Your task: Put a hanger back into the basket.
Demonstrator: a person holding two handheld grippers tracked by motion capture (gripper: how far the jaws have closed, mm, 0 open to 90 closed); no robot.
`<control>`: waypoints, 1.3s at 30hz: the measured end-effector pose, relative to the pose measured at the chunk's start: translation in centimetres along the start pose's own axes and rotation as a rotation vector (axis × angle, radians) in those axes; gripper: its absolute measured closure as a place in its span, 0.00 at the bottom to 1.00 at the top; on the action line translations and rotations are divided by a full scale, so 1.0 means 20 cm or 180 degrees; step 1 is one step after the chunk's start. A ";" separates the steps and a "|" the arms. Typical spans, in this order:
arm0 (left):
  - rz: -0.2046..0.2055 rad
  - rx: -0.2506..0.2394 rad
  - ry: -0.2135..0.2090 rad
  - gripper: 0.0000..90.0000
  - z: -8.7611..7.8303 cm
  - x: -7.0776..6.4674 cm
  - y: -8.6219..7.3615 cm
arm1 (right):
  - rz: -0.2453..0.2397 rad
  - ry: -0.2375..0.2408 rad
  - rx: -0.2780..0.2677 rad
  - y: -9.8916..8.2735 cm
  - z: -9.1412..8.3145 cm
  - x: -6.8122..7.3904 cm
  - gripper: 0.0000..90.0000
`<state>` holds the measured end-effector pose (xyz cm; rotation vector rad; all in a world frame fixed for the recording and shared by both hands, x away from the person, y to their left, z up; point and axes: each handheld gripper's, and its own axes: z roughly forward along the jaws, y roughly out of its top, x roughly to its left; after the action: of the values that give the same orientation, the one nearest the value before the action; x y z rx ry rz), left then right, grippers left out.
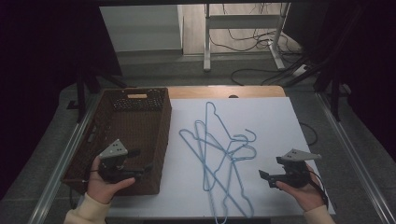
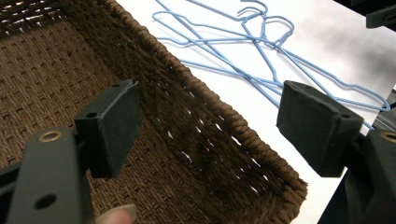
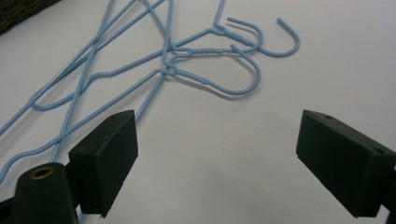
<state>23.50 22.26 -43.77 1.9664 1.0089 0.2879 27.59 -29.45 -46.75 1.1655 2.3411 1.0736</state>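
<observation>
The blue wire hangers (image 1: 219, 156) lie in a loose, crossed heap on the white worktop (image 1: 275, 116), between the wicker basket (image 1: 161, 140) at the left and the right tongs (image 1: 266, 176) at the right. Their long wires mostly run from the near edge away toward the far side, slightly fanned, and their hooks (image 3: 261, 44) bunch at the right side of the heap, turned toward the right tongs. The right gripper view looks straight over bare worktop at those hooks, with both jaws spread wide and nothing between them; the nearest wire passes just beside the left-hand jaw without touching it. The left tongs (image 1: 142, 169) hang over the near right corner of the basket, jaws equally wide apart and empty, with the basket's woven wall standing between them and the heap. Judged from this layout, the right hand is the nearer and better placed one: the hooks lie just ahead of it, across open surface, so a short reach forward and to its left should meet the closest hook (image 1: 252, 151) first.
</observation>
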 end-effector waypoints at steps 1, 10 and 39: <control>-0.0002 -0.0004 -0.0003 0.25 0.00 0.00 0.00 | 0.0016 -0.0023 0.0007 0.00 0.00 0.00 0.15; 0.0020 -0.0024 0.0002 0.25 -0.02 -0.02 0.00 | 0.0076 -0.0108 -0.0004 0.00 -0.02 -0.01 0.18; -0.0016 -0.0066 0.0027 0.25 -0.05 -0.01 0.00 | 0.0222 -0.0174 0.0194 0.13 0.12 -0.08 0.33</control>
<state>22.88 22.64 -43.11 1.9452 1.0122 0.3030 31.36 -28.47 -46.41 1.2910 2.3217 0.9863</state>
